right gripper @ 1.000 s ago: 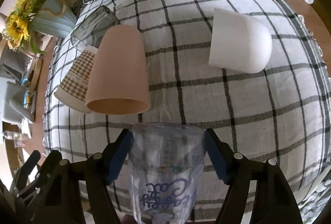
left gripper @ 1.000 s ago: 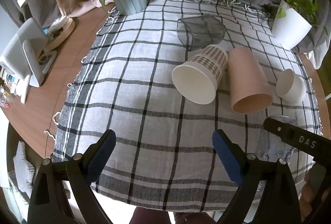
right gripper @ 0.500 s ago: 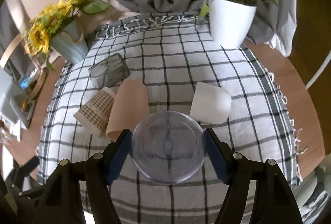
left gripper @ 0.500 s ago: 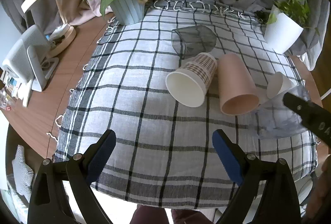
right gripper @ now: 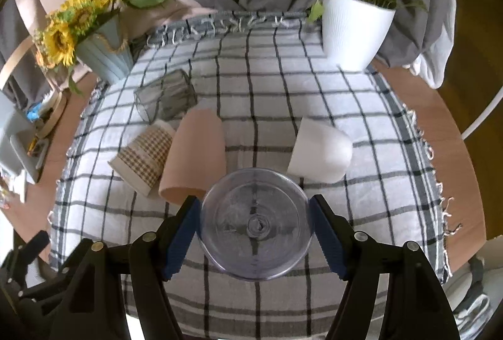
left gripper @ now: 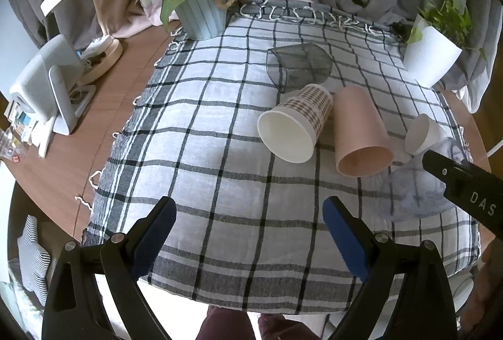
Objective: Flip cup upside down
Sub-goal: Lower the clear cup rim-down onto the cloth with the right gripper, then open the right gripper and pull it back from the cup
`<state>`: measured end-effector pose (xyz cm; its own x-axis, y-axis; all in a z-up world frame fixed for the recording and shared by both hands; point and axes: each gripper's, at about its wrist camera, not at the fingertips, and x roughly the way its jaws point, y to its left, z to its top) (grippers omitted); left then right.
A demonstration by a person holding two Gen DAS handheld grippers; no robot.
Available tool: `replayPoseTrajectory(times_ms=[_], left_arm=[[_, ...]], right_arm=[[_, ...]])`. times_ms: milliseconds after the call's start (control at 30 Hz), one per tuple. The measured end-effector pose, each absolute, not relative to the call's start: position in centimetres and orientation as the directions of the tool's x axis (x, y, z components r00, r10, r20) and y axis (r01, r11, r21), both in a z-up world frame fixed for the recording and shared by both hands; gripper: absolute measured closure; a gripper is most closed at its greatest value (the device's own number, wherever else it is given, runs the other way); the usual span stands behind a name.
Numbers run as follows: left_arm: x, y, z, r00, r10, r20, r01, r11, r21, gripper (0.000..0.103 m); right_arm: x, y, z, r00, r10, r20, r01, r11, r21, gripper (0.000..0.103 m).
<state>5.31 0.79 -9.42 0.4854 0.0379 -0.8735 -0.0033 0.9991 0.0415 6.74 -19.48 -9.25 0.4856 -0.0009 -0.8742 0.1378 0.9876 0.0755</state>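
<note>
The right claw [right gripper: 254, 231] grips the clear cup [right gripper: 255, 224] between its pads, the cup's long axis pointing straight ahead of the claw, base outward, lifted above the desk [right gripper: 433, 132]. The left claw [left gripper: 248, 233] gapes wide, empty, well to the cup's left.

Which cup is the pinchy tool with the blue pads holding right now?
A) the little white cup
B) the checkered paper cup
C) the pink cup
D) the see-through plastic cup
D. The right gripper has its blue pads pressed on both sides of the clear plastic cup, while the pink cup, checkered paper cup and white cup lie on their sides on the tablecloth.
</note>
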Motion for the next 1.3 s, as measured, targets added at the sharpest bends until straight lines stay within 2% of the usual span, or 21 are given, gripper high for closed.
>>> replayPoseTrajectory(times_ms=[233,433,600,767,933,1033,1300], left_arm=[[5.2,1.0,-9.4,0.477,0.043,-0.878,-0.025,0.999,0.035,0.008],[5.4,1.6,-9.2,0.484,0.061,-0.873,-0.037,0.998,0.050,0.007],[5.3,1.6,-8.9,0.491,0.062,-0.869,-0.039,0.998,0.050,0.007],[5.3,1.4,-8.5,0.502,0.057,-0.863,-0.035,0.998,0.046,0.007],[4.9,1.3,-7.5,0.532,0.064,-0.845,-0.031,0.998,0.056,0.007],[4.4,1.1,-6.8,0.550,0.059,-0.833,-0.023,0.998,0.055,0.006],[2.1,-0.1,-4.7,0.602,0.043,-0.797,0.025,0.997,0.073,0.001]], right_arm=[[7.1,-19.3,-9.3,0.496,-0.019,-0.868,0.141,0.988,0.059,0.032],[7.7,-18.8,-10.2,0.461,0.032,-0.887,0.120,0.988,0.097,0.031],[7.9,-19.1,-10.2,0.461,0.029,-0.887,0.140,0.985,0.105,0.021],[7.6,-19.2,-9.7,0.478,0.032,-0.878,0.137,0.985,0.110,0.019],[5.9,-19.2,-7.5,0.540,-0.013,-0.841,0.147,0.986,0.079,0.018],[3.8,-19.1,-5.3,0.598,-0.039,-0.801,0.141,0.988,0.058,0.013],[-1.4,-19.3,-1.0,0.694,-0.105,-0.712,0.169,0.985,0.019,0.010]])
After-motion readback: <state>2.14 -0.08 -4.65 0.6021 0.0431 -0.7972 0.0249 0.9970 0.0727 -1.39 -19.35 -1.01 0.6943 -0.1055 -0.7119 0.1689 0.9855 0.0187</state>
